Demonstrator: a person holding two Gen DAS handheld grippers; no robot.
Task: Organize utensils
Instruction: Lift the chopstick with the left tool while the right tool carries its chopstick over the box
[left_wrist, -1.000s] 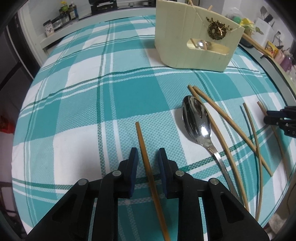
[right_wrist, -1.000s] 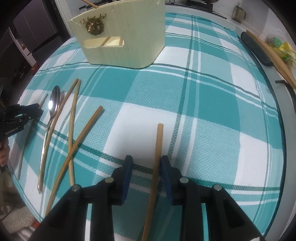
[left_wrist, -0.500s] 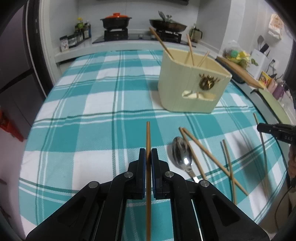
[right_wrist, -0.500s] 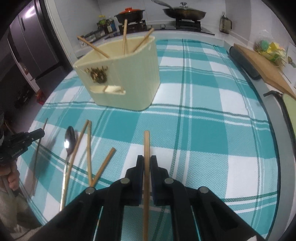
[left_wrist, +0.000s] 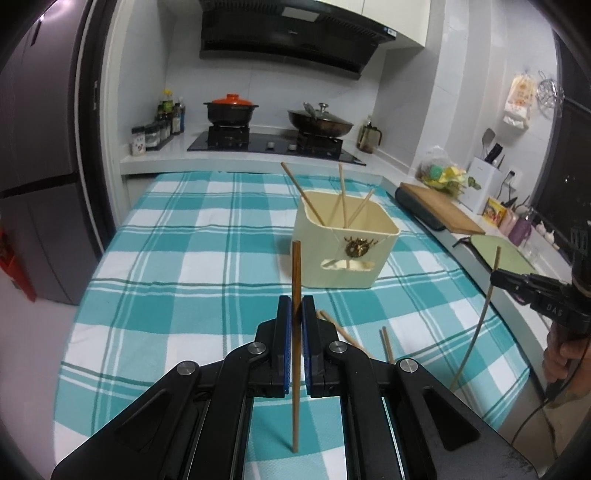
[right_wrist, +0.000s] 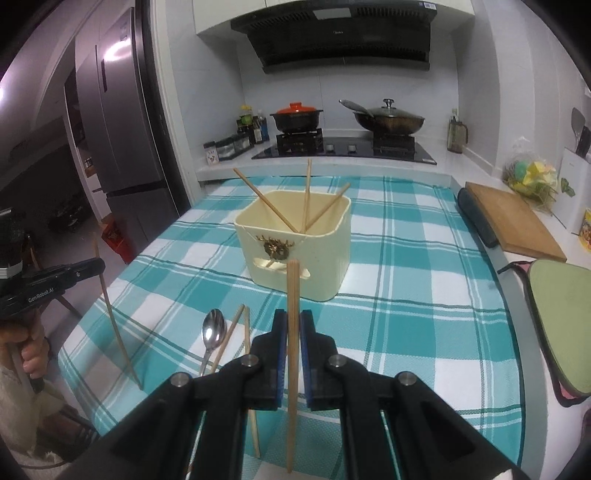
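Chopsticks (one per tongs)

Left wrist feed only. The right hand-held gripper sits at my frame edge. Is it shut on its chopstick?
Observer: Yes. In the right wrist view the right hand-held gripper is shut on a light chopstick, which stands roughly upright.
Operator: Where's the spoon? I don't see one.
Observer: The spoon lies on the checked cloth with its bowl toward the cream holder and a loose chopstick right beside it.
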